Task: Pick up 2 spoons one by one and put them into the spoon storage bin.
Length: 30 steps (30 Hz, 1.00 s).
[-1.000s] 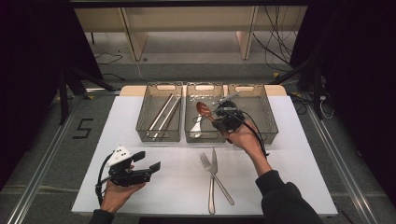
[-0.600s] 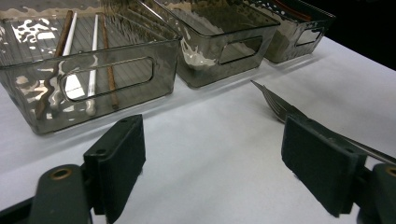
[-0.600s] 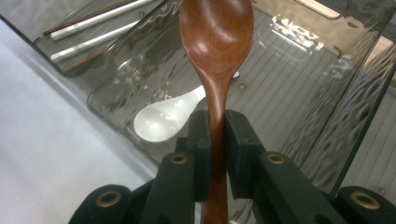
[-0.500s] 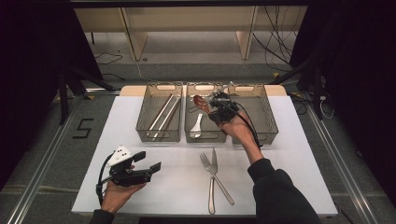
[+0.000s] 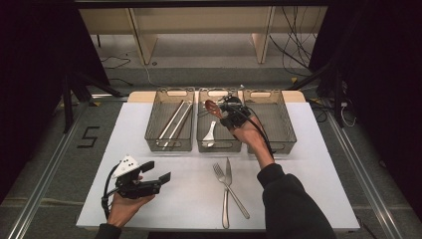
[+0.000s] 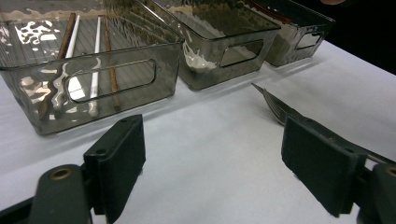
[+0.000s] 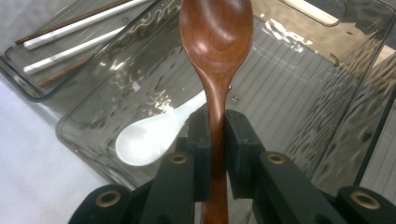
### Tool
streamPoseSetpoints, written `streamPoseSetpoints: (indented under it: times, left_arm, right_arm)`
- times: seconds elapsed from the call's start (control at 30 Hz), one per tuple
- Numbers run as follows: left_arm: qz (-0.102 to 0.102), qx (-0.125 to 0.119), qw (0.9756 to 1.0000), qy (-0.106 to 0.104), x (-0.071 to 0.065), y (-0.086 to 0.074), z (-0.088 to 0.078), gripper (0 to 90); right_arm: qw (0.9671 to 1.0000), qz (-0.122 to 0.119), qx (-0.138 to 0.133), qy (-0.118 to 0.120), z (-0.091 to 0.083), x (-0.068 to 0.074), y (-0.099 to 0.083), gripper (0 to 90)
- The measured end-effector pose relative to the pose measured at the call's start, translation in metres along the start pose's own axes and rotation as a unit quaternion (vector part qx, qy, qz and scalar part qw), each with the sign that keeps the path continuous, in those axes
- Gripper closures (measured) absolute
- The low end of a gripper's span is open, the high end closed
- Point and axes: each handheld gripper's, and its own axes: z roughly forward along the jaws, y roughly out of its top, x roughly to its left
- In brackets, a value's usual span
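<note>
A white worktop (image 5: 298, 164) carries three smoked clear plastic bins in a row at its far edge. Your right tongs (image 7: 215, 135) are clamped on the neck of a brown wooden spoon (image 7: 215, 42), bowl forward, held above the middle bin (image 5: 217, 145), where a white ceramic spoon (image 7: 154, 137) lies on the floor. The left bin (image 5: 169, 144) holds white and brown chopsticks (image 5: 174, 119). Your left tongs (image 5: 157, 175) rest low over the near-left worktop, jaws wide apart with nothing between them. A steel fork (image 5: 222, 189) and steel knife (image 5: 234, 186) lie crossed on the worktop before the bins.
</note>
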Motion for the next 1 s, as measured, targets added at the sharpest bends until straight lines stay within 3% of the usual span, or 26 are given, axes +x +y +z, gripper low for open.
streamPoseSetpoints:
  times: [0.7,0.77,1.0]
  left_arm:
    - [-0.001,0.000,1.0000,-0.004,-0.001,0.000,0.000,21.1]
    - [-0.002,0.000,1.0000,-0.004,-0.001,0.000,0.000,21.2]
    - [0.002,0.003,1.0000,-0.004,-0.001,0.000,0.000,21.2]
  right_arm:
    - [0.9998,0.002,0.013,-0.015,0.019,-0.003,0.005,80.1]
    - [0.9998,0.002,0.013,-0.012,0.019,-0.003,0.004,70.5]
    - [1.0000,-0.005,0.003,0.004,0.010,-0.001,0.004,60.5]
